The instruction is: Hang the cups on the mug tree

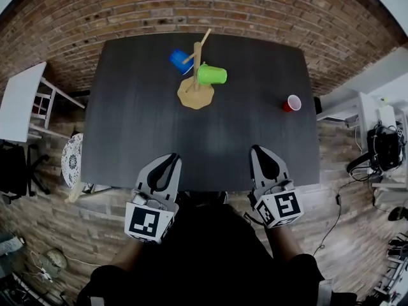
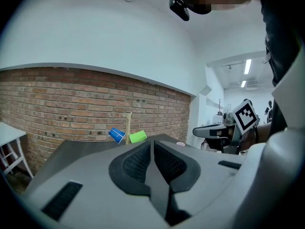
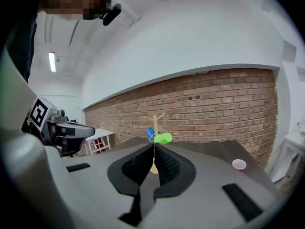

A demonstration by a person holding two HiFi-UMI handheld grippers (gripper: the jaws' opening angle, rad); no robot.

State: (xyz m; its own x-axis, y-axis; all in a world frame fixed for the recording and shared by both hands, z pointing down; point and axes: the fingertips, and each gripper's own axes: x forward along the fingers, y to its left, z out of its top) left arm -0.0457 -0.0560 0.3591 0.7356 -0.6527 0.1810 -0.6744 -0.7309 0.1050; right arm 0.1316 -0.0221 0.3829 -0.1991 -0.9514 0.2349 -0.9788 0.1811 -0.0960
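a: mug tree (image 1: 196,75) is standing at the far middle of the table (image 1: 140,126). blue cup (image 1: 180,61) and green cup (image 1: 211,74) are hanging on its pegs. red cup (image 1: 292,103) is sitting upright near the right edge, well apart from the tree.

b: grippers?

a: left gripper (image 1: 169,159) and right gripper (image 1: 259,153) are both hovering over the near edge, jaws pressed together, nothing between them.

b: risks from here?

a: i'm guessing the red cup is going next. it's looking light and thin, so a hard pinch is likely crushing the rim, and a stray nudge is tipping it off the table's right side. bumping the tree while hooking it on is risking the two hung cups coming loose.

b: view differences?

a: head view is giving the whole layout and the gap between cup and tree. right gripper view is showing the red cup's white inside and the tree's free top pegs against the brick wall (image 3: 214,99). left gripper view is catching the right gripper's marker cube (image 2: 245,116), and the red cup is barely showing there.
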